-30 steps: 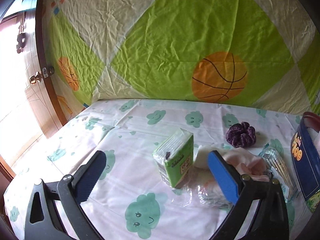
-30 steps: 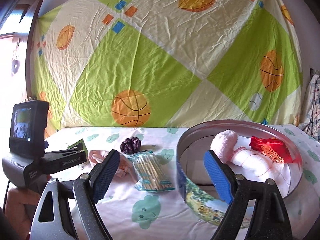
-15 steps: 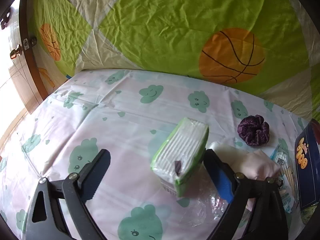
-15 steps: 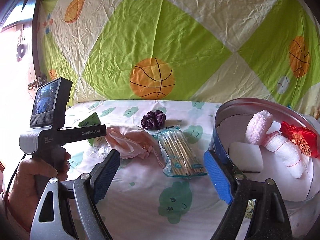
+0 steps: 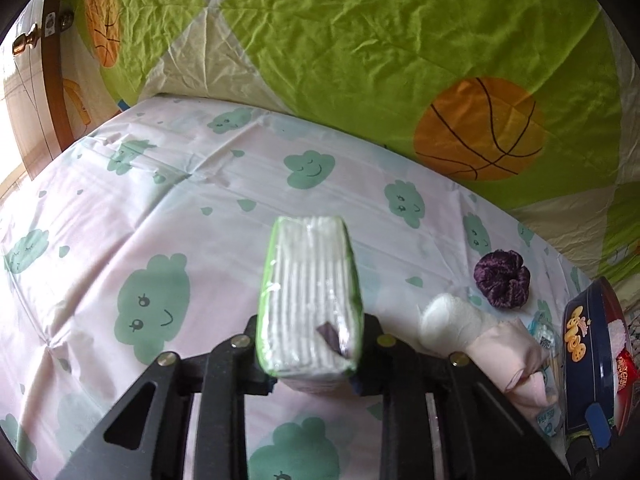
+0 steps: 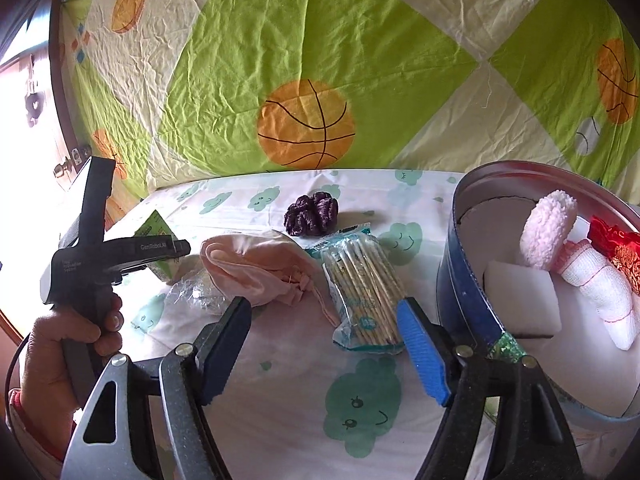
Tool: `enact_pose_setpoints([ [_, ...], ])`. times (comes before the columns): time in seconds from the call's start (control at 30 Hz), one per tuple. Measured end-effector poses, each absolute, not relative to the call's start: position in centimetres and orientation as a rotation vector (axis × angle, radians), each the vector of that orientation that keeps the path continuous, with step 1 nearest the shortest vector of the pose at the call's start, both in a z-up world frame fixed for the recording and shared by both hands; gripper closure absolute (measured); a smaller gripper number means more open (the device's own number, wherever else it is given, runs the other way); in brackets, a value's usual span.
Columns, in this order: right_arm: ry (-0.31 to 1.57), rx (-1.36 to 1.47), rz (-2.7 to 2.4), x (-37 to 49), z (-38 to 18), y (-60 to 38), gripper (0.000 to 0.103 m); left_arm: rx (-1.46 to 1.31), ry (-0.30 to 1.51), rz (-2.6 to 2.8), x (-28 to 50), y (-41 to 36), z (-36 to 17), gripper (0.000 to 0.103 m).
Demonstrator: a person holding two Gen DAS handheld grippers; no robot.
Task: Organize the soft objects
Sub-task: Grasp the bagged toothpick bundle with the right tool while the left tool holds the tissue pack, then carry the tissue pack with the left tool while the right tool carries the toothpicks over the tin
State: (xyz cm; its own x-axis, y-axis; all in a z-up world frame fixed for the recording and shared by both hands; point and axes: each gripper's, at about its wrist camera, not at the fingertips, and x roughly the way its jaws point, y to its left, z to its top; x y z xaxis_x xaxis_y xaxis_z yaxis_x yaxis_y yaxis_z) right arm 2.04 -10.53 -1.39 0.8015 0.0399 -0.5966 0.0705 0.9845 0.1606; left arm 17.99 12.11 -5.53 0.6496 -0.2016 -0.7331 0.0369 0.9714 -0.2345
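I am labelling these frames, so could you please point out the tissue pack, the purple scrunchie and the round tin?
tissue pack (image 5: 310, 292), left wrist view, white top face.
purple scrunchie (image 6: 311, 213), right wrist view, middle of its folds.
round tin (image 6: 466, 280), right wrist view, blue outer wall.

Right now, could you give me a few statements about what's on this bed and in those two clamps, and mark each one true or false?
1. The left gripper is clamped on the green tissue pack. True; its jaws have just closed on it.
2. The right gripper holds the cotton swab packet. False; its jaws stand open, holding nothing.
3. The purple scrunchie lies inside the round tin. False; it lies on the sheet, outside the tin.
4. A white sponge block sits in the tin. True.
5. The pink cloth pouch lies beside the swab packet. True.
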Motion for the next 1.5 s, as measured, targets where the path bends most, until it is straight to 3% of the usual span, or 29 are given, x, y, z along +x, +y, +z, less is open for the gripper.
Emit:
enact_pose_setpoints([
  [0.1,0.633,0.174,-0.030,2.1,-1.3,-10.9,0.035,-0.203,0.826,-0.122,17.5,12.6,-4.8,0.079],
  [0.53,0.685,0.106,-0.127,4.4,-1.6,-12.9,0.034,-0.183,0.721,-0.114,15.5,13.0,-2.1,0.079],
  [0.83,0.888,0.007,-0.085,9.4,-4.2,-11.8,0.035,-0.181,0.715,-0.114,15.4,13.0,-2.0,0.079],
  [0.9,0.902,0.041,-0.067,9.8,-4.4,-12.3,0.040,-0.176,0.709,-0.114,15.3,12.8,-1.9,0.079],
  [0.93,0.903,0.055,-0.058,9.7,-4.4,-12.5,0.050,-0.173,0.708,-0.115,15.3,12.8,-1.9,0.079],
  [1.1,0.870,0.080,-0.034,9.0,-3.9,-12.5,0.064,-0.161,0.702,-0.107,15.1,12.5,-2.0,0.079],
  [1.5,0.544,0.225,0.023,2.6,-0.3,-13.8,0.065,-0.131,0.543,-0.157,12.7,11.0,0.0,0.079],
])
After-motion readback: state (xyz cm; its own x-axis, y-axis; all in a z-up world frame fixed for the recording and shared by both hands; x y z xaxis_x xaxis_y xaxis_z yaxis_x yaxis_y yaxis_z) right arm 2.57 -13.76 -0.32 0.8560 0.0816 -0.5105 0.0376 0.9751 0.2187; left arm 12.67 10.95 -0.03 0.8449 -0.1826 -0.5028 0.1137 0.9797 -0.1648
